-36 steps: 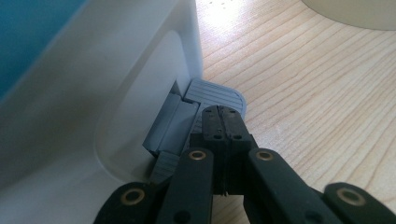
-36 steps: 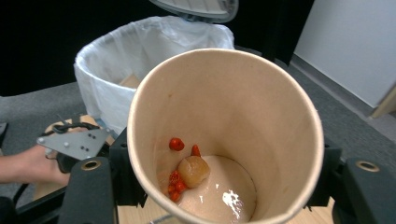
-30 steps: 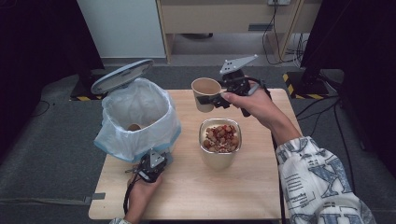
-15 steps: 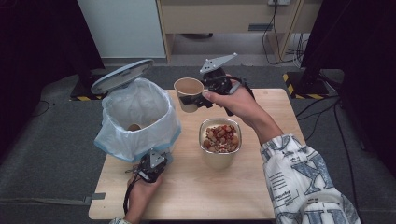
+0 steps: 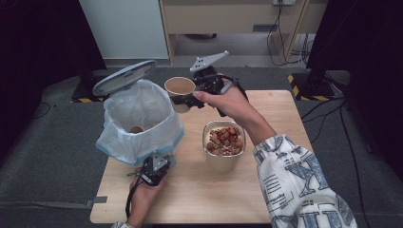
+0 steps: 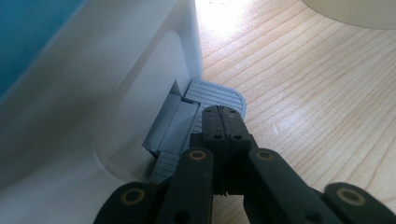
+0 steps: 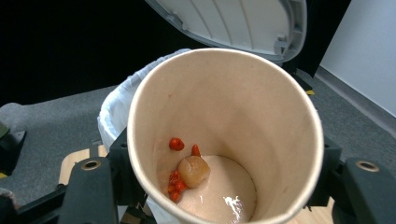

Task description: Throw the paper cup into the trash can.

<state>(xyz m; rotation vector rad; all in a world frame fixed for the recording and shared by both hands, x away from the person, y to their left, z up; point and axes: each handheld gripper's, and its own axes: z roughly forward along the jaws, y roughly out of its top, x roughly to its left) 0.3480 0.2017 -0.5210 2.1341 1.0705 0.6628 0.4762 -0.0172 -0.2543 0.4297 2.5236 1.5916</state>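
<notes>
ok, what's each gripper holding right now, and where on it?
Right gripper: paper cup, clamped across its side wall below the rim, held upright beside the bin. Left gripper: holds nothing; its shut jaws rest on the bin's pedal.

This looks like a lab or recording studio rather than a home: a small wooden table (image 5: 199,199) stands on grey carpet (image 5: 47,156), ringed by black curtains (image 5: 43,38), with loose cables (image 5: 280,28) (and hazard-striped tape (image 5: 297,88)) beyond it.
</notes>
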